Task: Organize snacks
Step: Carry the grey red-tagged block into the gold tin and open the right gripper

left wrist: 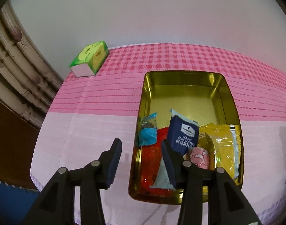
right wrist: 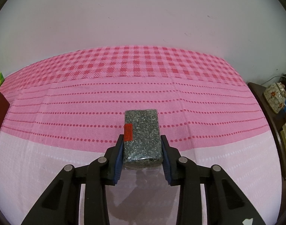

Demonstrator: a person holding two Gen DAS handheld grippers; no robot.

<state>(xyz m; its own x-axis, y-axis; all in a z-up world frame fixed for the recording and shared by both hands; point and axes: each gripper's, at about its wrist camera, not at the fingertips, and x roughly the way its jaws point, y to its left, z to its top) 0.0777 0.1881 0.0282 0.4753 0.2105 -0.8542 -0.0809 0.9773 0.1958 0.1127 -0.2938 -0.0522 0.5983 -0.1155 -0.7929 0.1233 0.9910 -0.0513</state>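
Speckled-green snack block (right wrist: 142, 138) lies long axis along the right claw (right wrist: 142, 151), gripped at its near end; left claw (left wrist: 141, 161) empty, parted, beside the tin (left wrist: 184, 78).

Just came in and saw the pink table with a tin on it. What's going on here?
A person with two handheld grippers is sorting snacks into a gold tin. The left gripper hangs open and empty over the tin's near edge, where a navy cracker packet, yellow packet and other wrapped snacks already lie. The right gripper is shut on a dark speckled snack bar above the tablecloth.
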